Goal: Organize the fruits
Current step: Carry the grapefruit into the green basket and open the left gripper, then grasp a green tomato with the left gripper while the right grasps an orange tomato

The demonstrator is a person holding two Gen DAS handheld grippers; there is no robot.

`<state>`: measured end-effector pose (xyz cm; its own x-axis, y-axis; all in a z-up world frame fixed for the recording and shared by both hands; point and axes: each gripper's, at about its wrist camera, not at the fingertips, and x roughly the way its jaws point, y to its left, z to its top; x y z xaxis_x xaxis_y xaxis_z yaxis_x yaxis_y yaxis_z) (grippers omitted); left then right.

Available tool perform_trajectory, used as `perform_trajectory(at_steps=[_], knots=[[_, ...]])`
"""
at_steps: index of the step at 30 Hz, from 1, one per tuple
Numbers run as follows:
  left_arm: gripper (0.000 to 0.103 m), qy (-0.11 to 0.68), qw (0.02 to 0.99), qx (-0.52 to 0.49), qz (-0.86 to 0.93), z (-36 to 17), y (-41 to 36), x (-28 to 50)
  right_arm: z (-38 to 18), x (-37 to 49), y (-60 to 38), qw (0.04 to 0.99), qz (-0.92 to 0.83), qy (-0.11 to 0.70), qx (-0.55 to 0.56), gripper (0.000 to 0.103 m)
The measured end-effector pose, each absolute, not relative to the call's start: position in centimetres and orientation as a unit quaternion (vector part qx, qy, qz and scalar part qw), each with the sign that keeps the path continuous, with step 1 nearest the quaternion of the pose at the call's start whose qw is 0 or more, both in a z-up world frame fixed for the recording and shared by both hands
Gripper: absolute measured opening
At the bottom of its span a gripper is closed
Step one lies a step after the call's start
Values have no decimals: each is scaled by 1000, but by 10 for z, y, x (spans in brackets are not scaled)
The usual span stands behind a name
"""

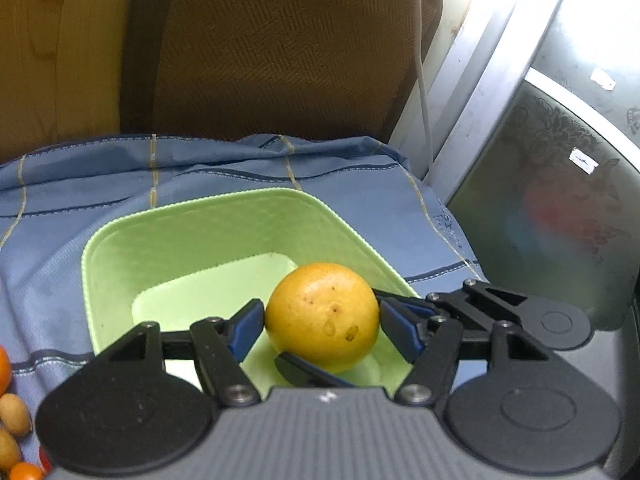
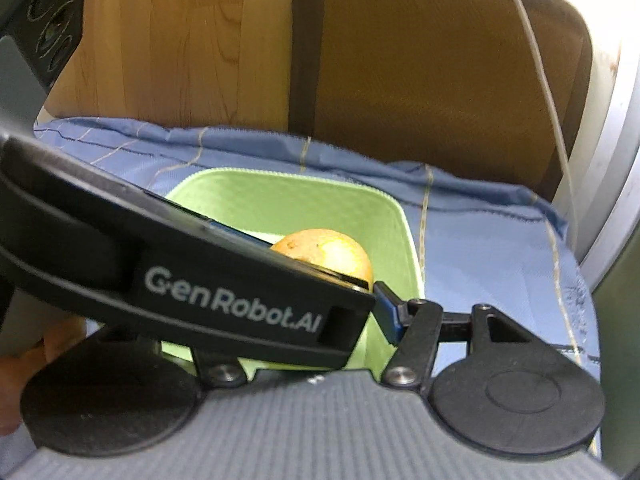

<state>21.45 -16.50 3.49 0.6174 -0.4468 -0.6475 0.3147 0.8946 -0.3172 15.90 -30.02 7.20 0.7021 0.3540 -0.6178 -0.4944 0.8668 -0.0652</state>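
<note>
A yellow-orange round fruit (image 1: 320,312) hangs just above the floor of a light green square bowl (image 1: 200,208). My left gripper (image 1: 322,326) is shut on the fruit, with a blue pad (image 1: 246,330) against each side. My right gripper (image 2: 320,308) comes in from the right. One of its fingers (image 1: 400,306) lies against the fruit's right side and another (image 1: 304,368) lies under it. In the right wrist view the left gripper's black body (image 2: 224,292) crosses in front and hides the right gripper's left finger. Behind it show the fruit (image 2: 332,252) and the bowl (image 2: 304,178).
A blue cloth (image 1: 80,208) covers the surface under the bowl. Several small fruits (image 1: 14,414) lie at the lower left. A brown chair back (image 1: 280,48) stands behind, a dark glass tabletop (image 1: 560,220) to the right, with a white cable (image 1: 424,80) hanging between. A hand (image 2: 24,360) shows at left.
</note>
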Motion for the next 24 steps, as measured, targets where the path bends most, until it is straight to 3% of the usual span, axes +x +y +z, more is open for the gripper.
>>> perform_trajectory(at_steps=[8,15,20,24], knots=[[75,313,924,-93,-198,71,-133,170,60,143,-299,923,229,291,-108,69],[74,254,953,-131,-98,93,8,63,91,82,-309,951,229,199,-58,67],[73,264,955,-128,42,85,93,6,91,46,-288,942,275,191,-7,47],[73,273,953,-120,46,74,103,-7,76,34,-247,924,314,217,5,37]])
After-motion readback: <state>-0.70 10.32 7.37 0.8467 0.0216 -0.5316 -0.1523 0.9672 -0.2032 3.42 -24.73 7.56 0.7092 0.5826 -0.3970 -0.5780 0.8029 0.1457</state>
